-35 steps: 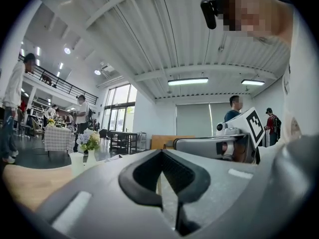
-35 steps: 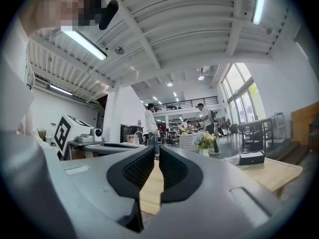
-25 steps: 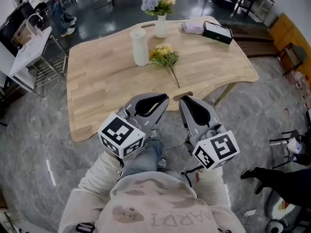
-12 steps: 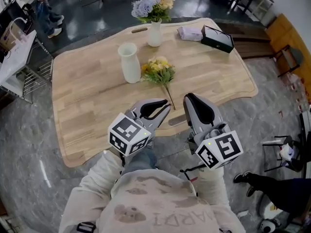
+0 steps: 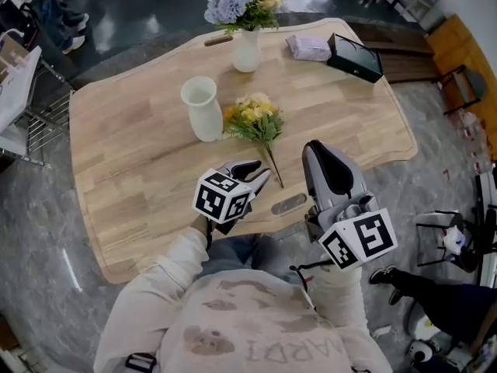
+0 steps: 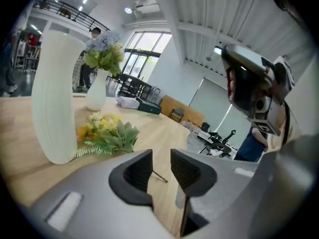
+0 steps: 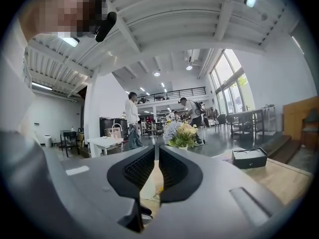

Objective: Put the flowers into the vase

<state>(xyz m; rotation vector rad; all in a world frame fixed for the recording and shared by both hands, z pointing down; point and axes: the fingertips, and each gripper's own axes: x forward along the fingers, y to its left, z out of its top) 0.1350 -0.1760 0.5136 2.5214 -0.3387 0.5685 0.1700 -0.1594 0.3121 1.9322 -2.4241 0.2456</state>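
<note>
A bunch of yellow flowers [image 5: 255, 120] lies on the wooden table [image 5: 140, 169], its thin stem [image 5: 274, 167] pointing toward me. Just left of it stands an empty white vase [image 5: 200, 109]. My left gripper [image 5: 260, 173] hovers over the table's near side, its tips beside the stem's end. In the left gripper view the jaws [image 6: 161, 161] stand a narrow gap apart with nothing between them; the stem tip [image 6: 159, 176], flowers [image 6: 107, 133] and vase [image 6: 57, 93] lie ahead. My right gripper [image 5: 313, 148] is raised above the near edge, shut and empty [image 7: 157, 156].
A second vase [image 5: 245, 49] holding blue and yellow flowers stands at the far side, with a folded cloth [image 5: 309, 47] and a black box [image 5: 355, 55] to its right. A slot [image 5: 289, 203] is cut near the front edge. A wire cart [image 5: 15, 107] stands at the left.
I have come closer to the table. Both grippers moved forward from in front of the table to over its near side, the left one reaching the stem's end.
</note>
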